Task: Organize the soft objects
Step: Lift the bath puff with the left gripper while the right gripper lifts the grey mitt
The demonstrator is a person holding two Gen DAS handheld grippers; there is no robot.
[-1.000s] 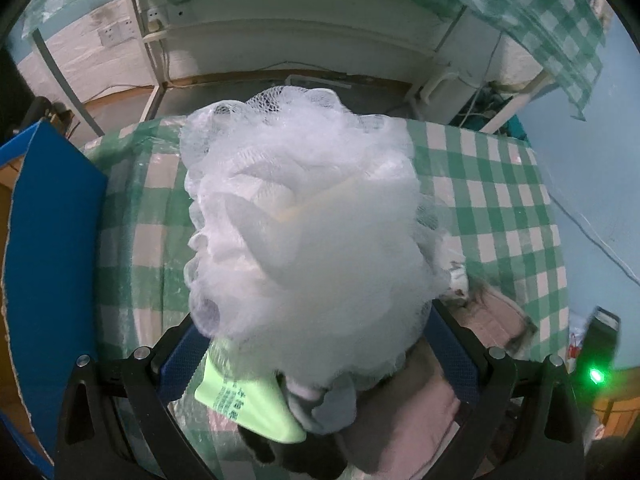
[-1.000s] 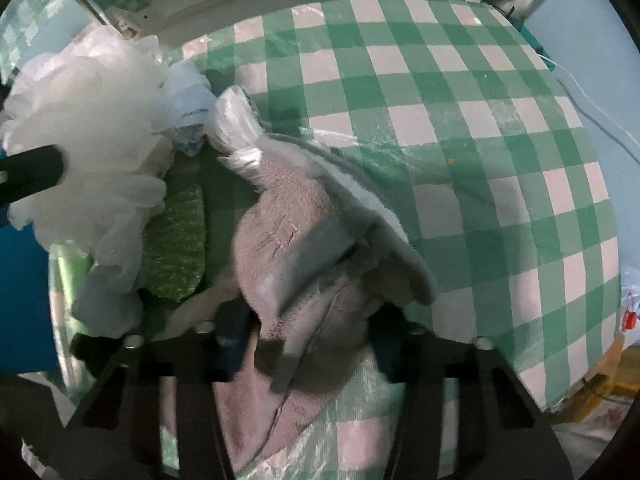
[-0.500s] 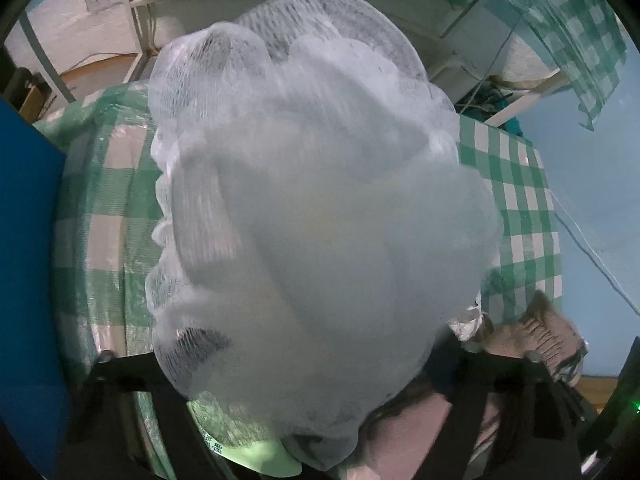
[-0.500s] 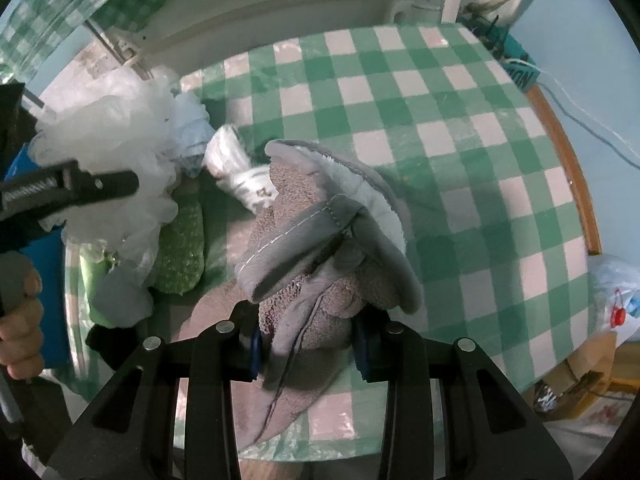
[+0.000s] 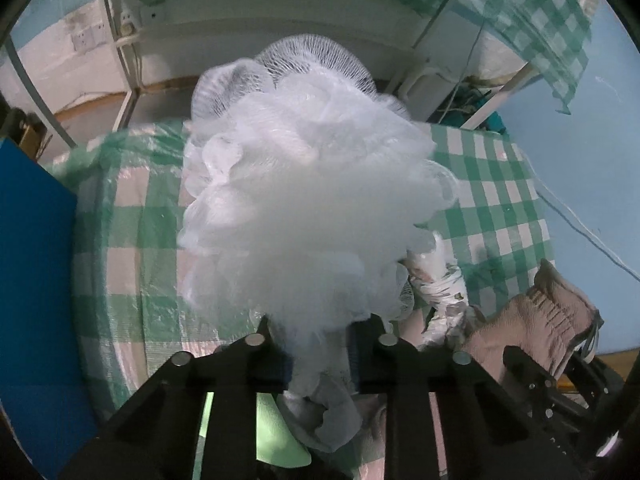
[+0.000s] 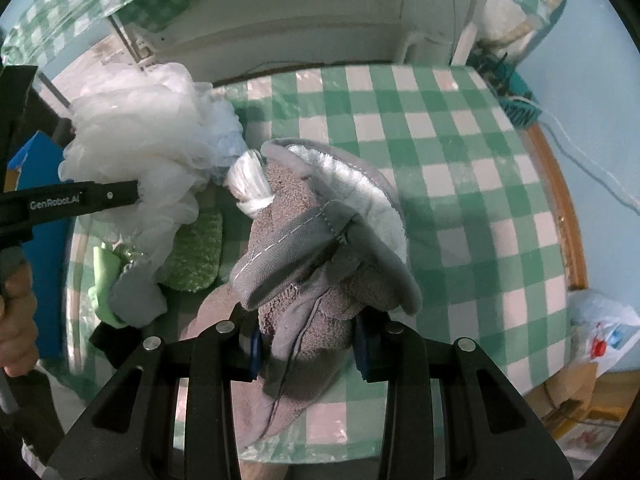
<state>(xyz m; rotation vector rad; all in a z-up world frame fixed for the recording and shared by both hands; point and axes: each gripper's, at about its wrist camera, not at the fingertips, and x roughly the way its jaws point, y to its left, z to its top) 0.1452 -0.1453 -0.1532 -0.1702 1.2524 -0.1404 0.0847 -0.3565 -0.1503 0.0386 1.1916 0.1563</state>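
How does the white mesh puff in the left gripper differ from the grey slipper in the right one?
The puff is white, see-through netting; the slipper is opaque grey-brown fabric with a white fleecy lining. The puff is a round ruffled ball; the slipper is long, flattish and folded over. The left gripper, whose jaws have just been closing, pinches the puff's lower ruffles; the right gripper clamps the slipper's end. Both are soft and gripped above the checked tablecloth.

Both fisheye views were dim, with a cool blue-green cast and soft, even light from no visible source. Straight lines bowed toward the edges, and black corners ringed each circular picture. In the left wrist view, the fluffy white mesh bath sponge point(image 5: 312, 208) sat very close to the lens and looked hazy and soft. In the right wrist view, the clear plastic over the green-and-white checked tablecloth point(image 6: 460, 184) showed faint pale glare, and shadows were weak.
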